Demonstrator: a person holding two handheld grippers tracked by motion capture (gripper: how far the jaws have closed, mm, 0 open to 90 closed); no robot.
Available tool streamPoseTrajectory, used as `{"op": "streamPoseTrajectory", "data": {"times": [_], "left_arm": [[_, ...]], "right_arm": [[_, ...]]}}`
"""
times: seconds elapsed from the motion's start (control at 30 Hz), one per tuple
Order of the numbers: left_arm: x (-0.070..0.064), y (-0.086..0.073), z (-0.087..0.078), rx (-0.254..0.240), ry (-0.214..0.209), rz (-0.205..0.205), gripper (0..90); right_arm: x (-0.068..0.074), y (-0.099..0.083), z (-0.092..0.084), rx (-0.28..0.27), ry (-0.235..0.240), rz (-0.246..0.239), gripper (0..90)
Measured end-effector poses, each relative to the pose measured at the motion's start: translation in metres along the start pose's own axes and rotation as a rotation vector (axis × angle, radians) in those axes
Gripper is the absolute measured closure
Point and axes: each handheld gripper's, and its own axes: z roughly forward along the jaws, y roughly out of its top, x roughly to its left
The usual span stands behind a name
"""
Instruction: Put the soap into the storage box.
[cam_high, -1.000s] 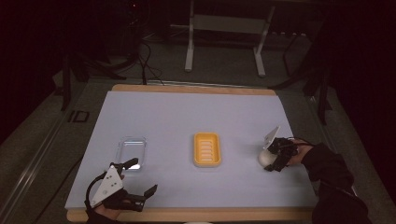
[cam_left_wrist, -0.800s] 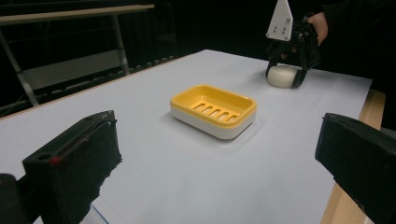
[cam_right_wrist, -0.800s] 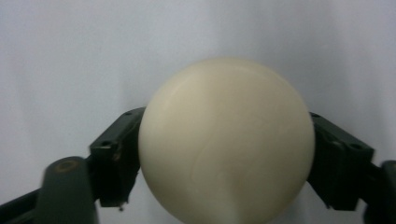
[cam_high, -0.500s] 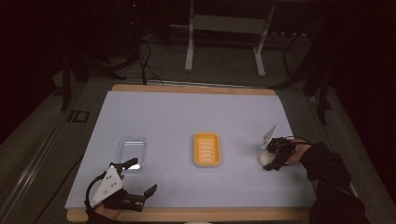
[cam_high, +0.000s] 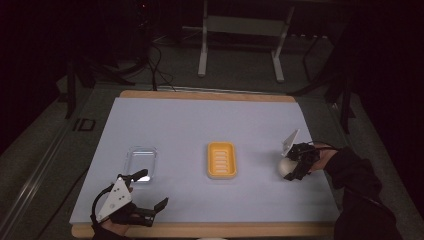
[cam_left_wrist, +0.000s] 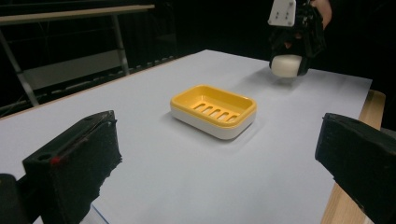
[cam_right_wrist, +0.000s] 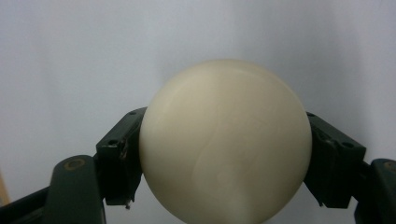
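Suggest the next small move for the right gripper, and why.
Probably lift the soap a little off the table. The right gripper has both pads pressed on its sides, so the grip looks set, and the yellow soap dish sits empty to its left.

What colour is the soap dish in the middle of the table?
Yellow-orange tray over a white base, clearest in the left gripper view: soap dish.

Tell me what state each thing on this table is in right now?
Soap bar: clamped between the right gripper's jaws.
Right gripper: shut on the soap bar.
Left gripper: open, holding nothing.
Yellow soap dish: upright, empty, mid-table.
Clear lid: lying flat on the table, left of the dish.
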Motion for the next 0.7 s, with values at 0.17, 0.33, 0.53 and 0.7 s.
{"op": "streamPoseTrajectory", "data": {"times": [0.17, 0.33, 0.53, 0.7], "left_arm": [[0.000, 0.000, 0.000, -0.001, 0.000, 0.000, 0.1], [0.000, 0.000, 0.000, -0.001, -0.001, 0.000, 0.0], [0.000, 0.000, 0.000, -0.001, -0.001, -0.001, 0.0], [0.000, 0.000, 0.000, -0.002, -0.002, -0.001, 0.0]], "right_arm": [[0.001, 0.005, -0.010, 0.015, -0.009, -0.007, 24.9], [0.003, 0.009, -0.020, 0.004, -0.012, -0.018, 24.9], [0.005, 0.019, -0.033, 0.009, -0.032, -0.057, 24.9], [0.006, 0.029, -0.041, 0.016, -0.037, -0.066, 24.9]]}}
